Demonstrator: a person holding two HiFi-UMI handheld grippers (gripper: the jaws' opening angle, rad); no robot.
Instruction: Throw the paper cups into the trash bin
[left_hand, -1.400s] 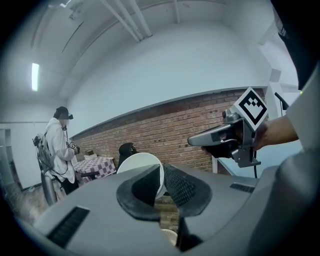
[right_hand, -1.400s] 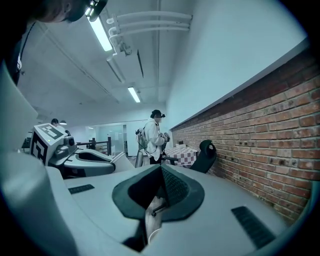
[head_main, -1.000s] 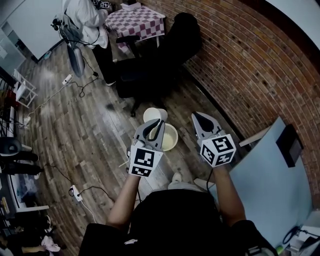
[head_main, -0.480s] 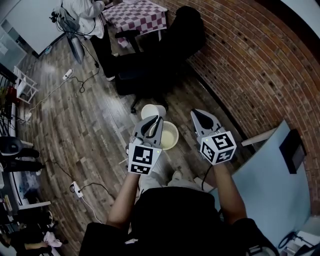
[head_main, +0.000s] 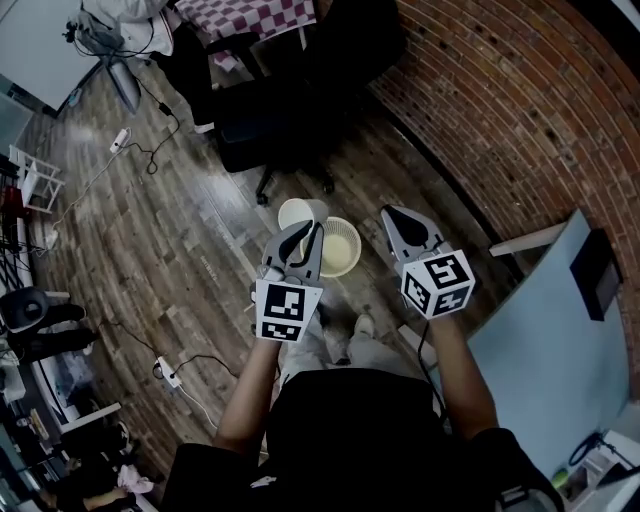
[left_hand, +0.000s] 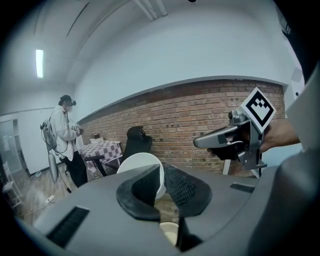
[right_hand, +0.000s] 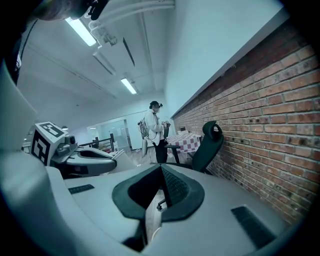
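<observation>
Left tongs (head_main: 309, 228) are pinching the wall of a white paper cup (head_main: 296, 212), the jaws standing narrow on its rim. The right tongs (head_main: 399, 217) are hanging beside them, pressed together and carrying nothing. The cup is hovering over the far left rim of the cream trash bin (head_main: 345, 262), which is standing on the wood-plank floor (head_main: 170, 250) between the two tongs. The cup's mouth is facing up and a little back toward the person, so its long axis is leaning. A brick wall (head_main: 500, 120) is running along the floor's right edge, and a black office chair (head_main: 280, 120) is standing beyond the bin.

In the left gripper view the pads are closing on the cup's thin wall. Its round face is turning toward the camera, and its long axis is running away along the tongs. The bin's ribbed rim is showing below.

In the right gripper view the pads are meeting with nothing between them. A person (right_hand: 154, 131) is standing by a checked table (right_hand: 184, 142) under ceiling lights (right_hand: 128, 85).
</observation>
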